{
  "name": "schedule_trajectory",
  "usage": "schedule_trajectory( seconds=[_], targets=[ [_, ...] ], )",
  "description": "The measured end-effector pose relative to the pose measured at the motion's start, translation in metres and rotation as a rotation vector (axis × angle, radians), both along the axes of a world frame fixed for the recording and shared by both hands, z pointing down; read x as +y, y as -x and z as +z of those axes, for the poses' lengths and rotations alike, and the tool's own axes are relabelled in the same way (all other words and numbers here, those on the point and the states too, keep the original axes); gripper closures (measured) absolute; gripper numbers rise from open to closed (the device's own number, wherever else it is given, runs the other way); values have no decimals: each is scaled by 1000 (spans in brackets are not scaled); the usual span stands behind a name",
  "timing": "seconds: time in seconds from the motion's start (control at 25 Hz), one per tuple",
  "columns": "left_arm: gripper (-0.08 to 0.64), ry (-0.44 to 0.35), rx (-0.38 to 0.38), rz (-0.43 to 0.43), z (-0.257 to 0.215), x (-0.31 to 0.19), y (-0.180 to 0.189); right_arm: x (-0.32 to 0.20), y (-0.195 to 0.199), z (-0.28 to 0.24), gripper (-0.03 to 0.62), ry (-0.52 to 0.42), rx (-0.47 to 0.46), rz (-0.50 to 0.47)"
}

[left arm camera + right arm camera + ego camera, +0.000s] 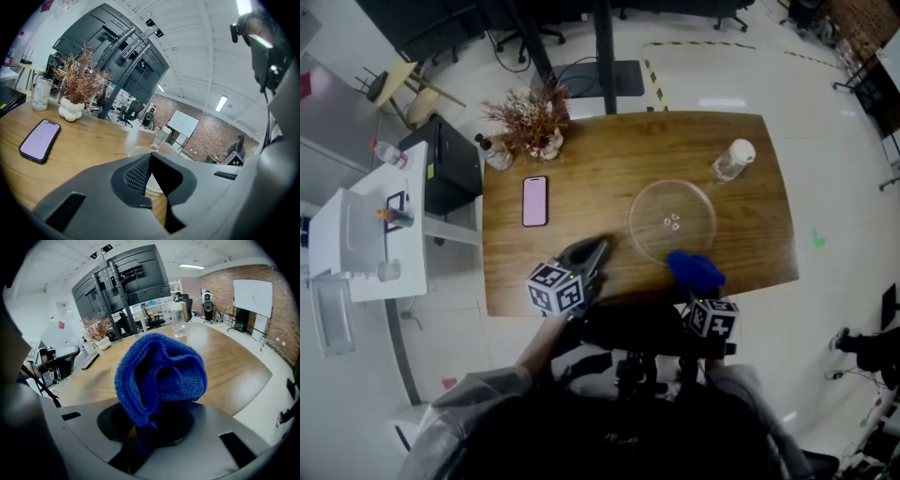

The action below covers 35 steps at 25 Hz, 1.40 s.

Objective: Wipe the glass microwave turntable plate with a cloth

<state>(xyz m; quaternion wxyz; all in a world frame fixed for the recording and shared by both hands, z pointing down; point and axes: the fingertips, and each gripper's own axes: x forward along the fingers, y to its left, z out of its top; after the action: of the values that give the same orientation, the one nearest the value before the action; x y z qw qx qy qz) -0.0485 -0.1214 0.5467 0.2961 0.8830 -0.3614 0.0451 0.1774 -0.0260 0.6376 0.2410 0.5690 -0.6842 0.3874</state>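
Note:
The round clear glass turntable plate (672, 221) lies flat on the wooden table (581, 159), right of centre. My right gripper (699, 283) is shut on a bunched blue cloth (695, 270), held at the plate's near rim. In the right gripper view the blue cloth (159, 376) rises out of the right gripper (145, 432) and hides most of the table ahead. My left gripper (598, 247) hovers over the table's near edge, left of the plate, shut with nothing in it. In the left gripper view the left gripper (150, 161) meets at its tips, and the plate (136, 151) shows faintly beyond.
A phone (534, 201) lies left of the plate. A dried-flower vase (532, 122) and a small bottle (495, 153) stand at the far left corner. A clear plastic bottle (732, 159) stands just beyond the plate's far right rim. A white cabinet (366, 234) is left of the table.

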Motion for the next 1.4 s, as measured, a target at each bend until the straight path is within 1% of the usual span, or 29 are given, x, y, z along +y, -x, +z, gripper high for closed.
schedule_trajectory(
  seconds=[0.12, 0.28, 0.4, 0.52, 0.6, 0.68, 0.8, 0.96, 1.12, 1.24, 1.4],
  targets=[
    [563, 0, 1, 28, 1, 2, 0, 8, -8, -1, 499, 10, 3, 75],
    [563, 0, 0, 77, 2, 8, -2, 22, -3, -3, 499, -5, 9, 122],
    [563, 2, -5, 121, 3, 14, -1, 30, 9, -16, 499, -83, -9, 150],
    [563, 10, -14, 167, 9, 23, 1, 36, 20, -32, 499, -164, -53, 199],
    [563, 23, -18, 204, 15, 32, 0, 44, 27, -43, 499, -204, -91, 242],
    [563, 39, -20, 246, 21, 42, -3, 57, 34, -51, 499, -234, -108, 275],
    [563, 62, -18, 315, 29, 62, -10, 82, 41, -55, 499, -250, -72, 289],
    [563, 78, 4, 382, 33, 90, -27, 120, 39, -48, 499, -210, -19, 306],
    [563, 58, 21, 389, 27, 101, -36, 137, 35, -52, 499, -214, -14, 317],
    [563, 38, 27, 356, 20, 101, -34, 143, 34, -65, 499, -236, -13, 310],
    [563, 13, 37, 298, 13, 106, -27, 152, 36, -79, 499, -272, -7, 268]
  ],
)
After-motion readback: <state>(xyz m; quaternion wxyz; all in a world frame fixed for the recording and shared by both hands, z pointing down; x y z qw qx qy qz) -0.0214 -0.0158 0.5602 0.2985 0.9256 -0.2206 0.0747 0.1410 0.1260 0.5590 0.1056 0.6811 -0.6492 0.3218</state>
